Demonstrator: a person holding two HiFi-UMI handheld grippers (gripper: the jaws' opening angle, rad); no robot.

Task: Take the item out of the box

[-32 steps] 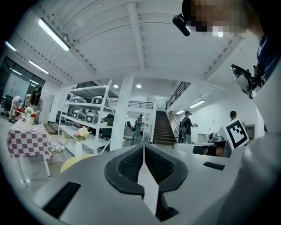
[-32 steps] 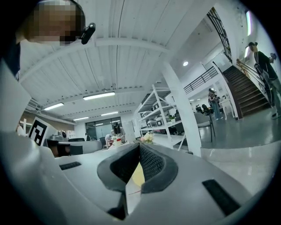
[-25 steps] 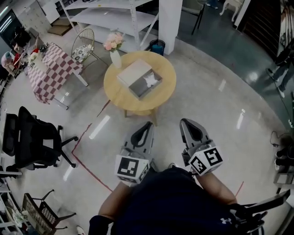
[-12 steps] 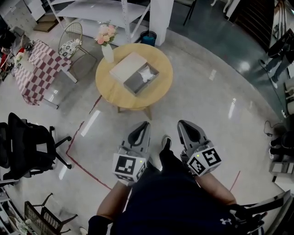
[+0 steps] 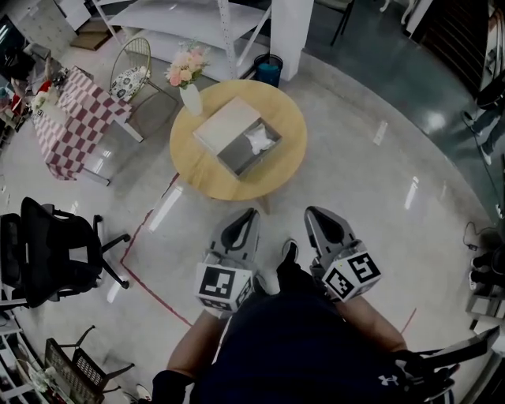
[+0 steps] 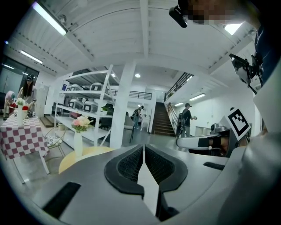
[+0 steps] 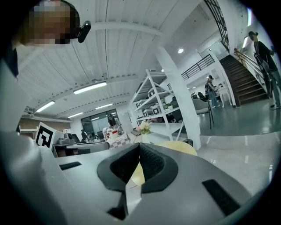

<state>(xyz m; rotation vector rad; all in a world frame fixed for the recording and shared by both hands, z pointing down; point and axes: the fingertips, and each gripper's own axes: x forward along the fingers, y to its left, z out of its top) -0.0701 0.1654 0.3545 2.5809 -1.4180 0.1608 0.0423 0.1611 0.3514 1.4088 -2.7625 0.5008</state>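
An open grey box point(image 5: 239, 136) with its lid folded back lies on the round wooden table point(image 5: 203, 164). A white item point(image 5: 261, 140) rests inside it. Both grippers are held close to the person's body, well short of the table and pointing toward it. My left gripper point(image 5: 251, 214) is shut, its jaws pressed together point(image 6: 143, 148) with nothing between them. My right gripper point(image 5: 315, 211) is also shut and holds nothing point(image 7: 138, 146). The table's yellow top point(image 6: 81, 156) shows beyond the left jaws and past the right jaws too point(image 7: 180, 146).
A vase of pink flowers point(image 5: 189, 83) stands on the table's far left rim. Around it are a wire chair point(image 5: 132, 72), a checked-cloth table point(image 5: 69, 118), a black office chair point(image 5: 55, 251), white shelving point(image 5: 197, 24), a blue bin point(image 5: 268, 71) and a red floor line point(image 5: 150, 292).
The head view has swayed, so the table has shifted slightly in the picture. A shoe now shows between the grippers. Both grippers stay shut in the same place.
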